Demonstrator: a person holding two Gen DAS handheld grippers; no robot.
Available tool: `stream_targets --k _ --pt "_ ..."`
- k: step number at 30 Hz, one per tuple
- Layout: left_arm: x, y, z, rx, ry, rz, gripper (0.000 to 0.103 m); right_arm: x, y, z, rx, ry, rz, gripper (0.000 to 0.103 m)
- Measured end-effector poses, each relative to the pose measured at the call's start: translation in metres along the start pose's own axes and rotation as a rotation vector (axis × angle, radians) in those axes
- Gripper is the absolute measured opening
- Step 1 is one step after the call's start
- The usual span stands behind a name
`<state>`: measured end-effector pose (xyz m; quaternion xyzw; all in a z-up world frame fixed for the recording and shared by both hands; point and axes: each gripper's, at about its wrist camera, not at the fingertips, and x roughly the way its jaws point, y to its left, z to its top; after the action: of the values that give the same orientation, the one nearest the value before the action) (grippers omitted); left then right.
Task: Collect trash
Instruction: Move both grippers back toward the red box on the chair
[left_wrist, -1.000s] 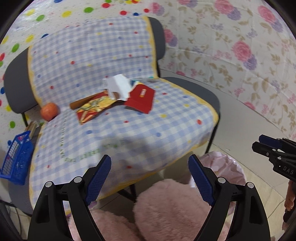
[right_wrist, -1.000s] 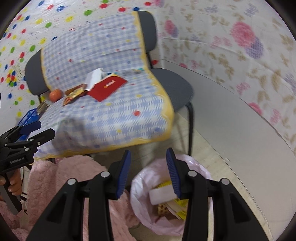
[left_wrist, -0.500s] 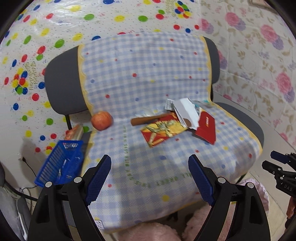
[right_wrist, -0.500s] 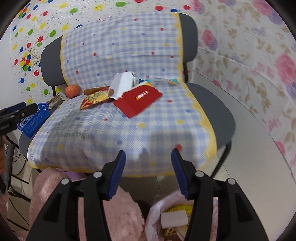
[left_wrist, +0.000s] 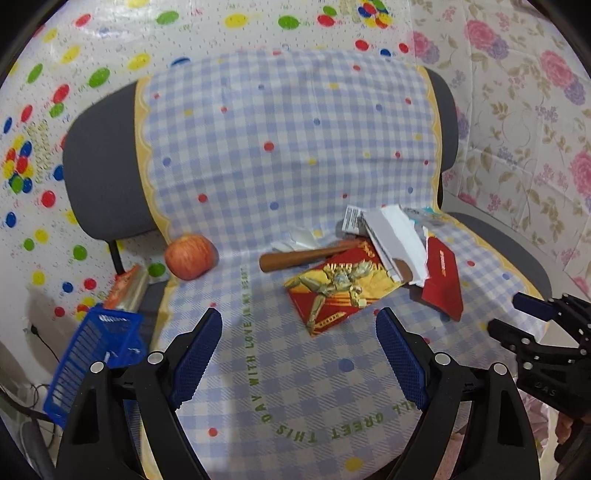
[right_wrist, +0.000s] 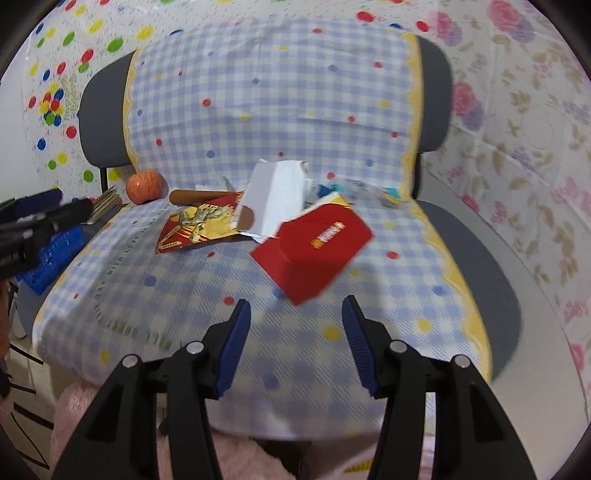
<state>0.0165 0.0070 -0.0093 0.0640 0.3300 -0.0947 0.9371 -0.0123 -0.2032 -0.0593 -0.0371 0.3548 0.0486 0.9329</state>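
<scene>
Checked cloth (left_wrist: 295, 155) over grey chair (left_wrist: 99, 177)

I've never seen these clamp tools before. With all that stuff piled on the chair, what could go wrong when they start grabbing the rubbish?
1. The red packet, white paper and gold-printed wrapper overlap, so one pinch might drag several or spill some.
2. The apple sits near the seat's edge and could roll off if the checked cloth gets tugged.
3. Flat packets may be hard to pinch without catching the cloth.

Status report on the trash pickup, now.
Left gripper open, empty. Right gripper open, jaws just widened, nothing between. Red packet nearest, unobstructed.
</scene>
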Motion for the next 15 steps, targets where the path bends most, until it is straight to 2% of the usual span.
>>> stream_targets --k 8,15 --pt "0.041 0.003 -0.008 -0.015 0.067 -0.009 0.085 0.067 0.020 0.014 -0.068 0.069 -0.069 0.051" --pt "0.056 0.009 -0.008 -0.031 0.088 -0.011 0.085 0.088 0.030 0.020 -0.133 0.039 -0.169 0.051"
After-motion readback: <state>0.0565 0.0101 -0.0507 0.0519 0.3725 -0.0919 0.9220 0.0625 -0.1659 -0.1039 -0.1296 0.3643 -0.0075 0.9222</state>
